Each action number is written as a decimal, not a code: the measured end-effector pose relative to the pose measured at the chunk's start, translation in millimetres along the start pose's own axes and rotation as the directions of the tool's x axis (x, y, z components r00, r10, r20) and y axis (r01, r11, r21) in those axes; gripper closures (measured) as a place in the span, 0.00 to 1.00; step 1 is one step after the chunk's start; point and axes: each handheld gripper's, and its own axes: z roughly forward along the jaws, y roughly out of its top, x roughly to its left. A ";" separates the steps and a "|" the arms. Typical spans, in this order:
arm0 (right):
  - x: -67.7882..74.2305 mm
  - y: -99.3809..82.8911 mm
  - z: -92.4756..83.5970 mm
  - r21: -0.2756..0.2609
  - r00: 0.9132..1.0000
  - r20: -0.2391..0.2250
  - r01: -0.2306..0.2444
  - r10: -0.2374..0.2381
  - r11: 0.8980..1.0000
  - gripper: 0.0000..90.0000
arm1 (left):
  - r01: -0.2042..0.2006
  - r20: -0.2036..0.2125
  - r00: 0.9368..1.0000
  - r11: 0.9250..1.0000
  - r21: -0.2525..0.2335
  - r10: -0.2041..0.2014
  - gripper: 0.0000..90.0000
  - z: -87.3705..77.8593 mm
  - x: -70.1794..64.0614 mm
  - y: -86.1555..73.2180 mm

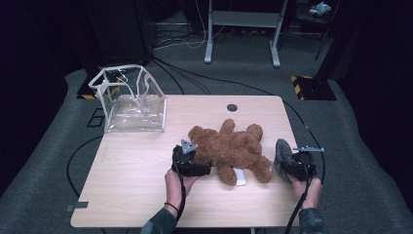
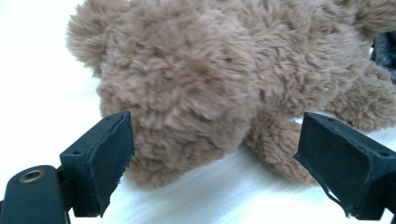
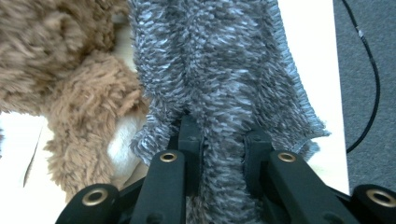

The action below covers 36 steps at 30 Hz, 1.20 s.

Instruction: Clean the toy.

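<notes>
A brown teddy bear [image 1: 231, 148] lies sprawled on the worktop [image 1: 136, 170], right of its middle, with a clear plastic bag [image 1: 130, 100] standing open at the far left corner, well apart from it. The right gripper [image 1: 287, 163] has its fingers [image 3: 189, 140] pinching a fold of grey fuzzy cloth [image 3: 224, 70], which hangs just beside the bear's near leg at the right edge of the worktop. The left gripper [image 1: 207, 165] sits at the bear's left side; in the left gripper view its fingers [image 2: 109, 154] are spread wide, with the bear's head [image 2: 182, 84] just ahead of them and not gripped.

As I judge it, the work is at an early stage: the cloth is picked up, the bear is not yet held, and nothing is in the bag. What likely remains is closing on the bear and bringing cloth and bear together, or carrying them to the bag.
</notes>
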 end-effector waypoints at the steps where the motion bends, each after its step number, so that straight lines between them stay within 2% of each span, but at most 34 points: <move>1: -0.5 -0.8 0.9 0.001 1.000 -0.003 0.001 -0.001 1.000 0.83 | 0.010 -0.002 1.000 1.000 -0.009 -0.010 0.12 0.8 -4.9 -1.6; 2: -1.5 -1.5 1.8 -0.007 1.000 -0.003 0.004 -0.004 1.000 0.83 | 0.000 -0.005 1.000 1.000 -0.004 0.000 0.12 1.3 -9.1 -2.7; 4: -1.3 -3.3 2.1 -0.006 1.000 -0.007 -0.006 0.006 1.000 0.83 | 0.008 -0.001 1.000 1.000 -0.017 -0.008 0.13 2.0 -17.4 -6.2; 6: -1.4 -4.8 3.9 -0.010 1.000 -0.010 0.012 -0.012 1.000 0.83 | 0.007 0.005 1.000 1.000 -0.006 -0.007 0.13 5.9 -25.8 -9.4; 7: -0.4 -5.5 4.6 -0.005 1.000 -0.010 0.000 0.000 1.000 0.83 | 0.015 0.014 1.000 1.000 -0.002 -0.015 0.14 8.9 -30.6 -11.5; 11: -3.6 -8.6 5.1 -0.009 1.000 -0.012 -0.001 0.001 1.000 0.83 | 0.001 0.033 0.999 1.000 0.022 -0.002 0.16 21.0 -45.3 -19.6; 14: -5.3 -10.0 2.6 0.002 1.000 -0.006 -0.016 0.016 1.000 0.83 | 0.010 0.040 0.999 0.999 0.042 -0.012 0.16 29.8 -51.6 -23.4; 17: -7.9 -11.2 1.9 -0.011 1.000 -0.004 -0.007 0.007 1.000 0.83 | 0.006 0.036 0.999 0.998 0.055 -0.008 0.17 40.9 -60.5 -28.2; 18: -6.5 -12.2 0.6 -0.003 1.000 0.000 -0.019 0.019 1.000 0.83 | 0.010 0.035 0.999 0.998 0.063 -0.013 0.17 44.8 -62.1 -29.5; 19: -7.1 -12.8 1.1 -0.008 1.000 0.000 -0.007 0.007 1.000 0.83 | 0.008 0.034 0.999 0.997 0.076 -0.011 0.17 50.8 -63.5 -31.6; 20: -7.4 -13.7 1.1 -0.006 1.000 0.003 -0.008 0.008 1.000 0.83 | 0.024 0.030 0.999 0.997 0.076 -0.026 0.17 55.2 -65.3 -33.0; 21: -7.9 -14.4 1.2 -0.008 1.000 0.003 -0.007 0.007 1.000 0.83 | 0.028 0.035 0.999 0.995 0.100 -0.032 0.17 60.7 -66.5 -34.4; 23: -8.8 -16.2 1.6 -0.008 1.000 0.002 -0.018 0.018 1.000 0.83 | 0.008 0.029 1.000 0.992 0.128 -0.012 0.18 68.3 -68.1 -34.8; 25: -7.7 -17.5 2.1 -0.006 1.000 -0.001 -0.020 0.020 1.000 0.83 | 0.039 0.016 0.999 0.987 0.155 -0.042 0.20 77.4 -67.6 -35.6; 26: -7.7 -17.9 3.1 -0.012 1.000 -0.001 -0.003 0.003 1.000 0.83 | 0.040 0.010 0.999 0.986 0.160 -0.042 0.22 81.2 -67.2 -36.6; 29: -4.4 -18.9 4.8 0.004 1.000 -0.002 -0.006 0.006 1.000 0.83 | 0.044 0.007 0.999 0.986 0.159 -0.046 0.25 86.4 -68.5 -37.4; 31: -4.7 -19.3 6.1 0.004 1.000 -0.001 0.009 -0.009 1.000 0.83 | 0.029 0.006 1.000 0.987 0.161 -0.030 0.36 87.5 -70.3 -35.8; 33: -4.9 -19.2 6.3 0.009 1.000 0.001 0.006 -0.006 1.000 0.83 | 0.031 0.008 0.999 0.987 0.155 -0.033 0.42 87.7 -70.2 -35.8; 36: -4.9 -19.5 6.5 0.010 1.000 -0.001 0.012 -0.012 1.000 0.83 | 0.038 0.011 0.999 0.989 0.140 -0.040 0.57 86.6 -69.2 -36.6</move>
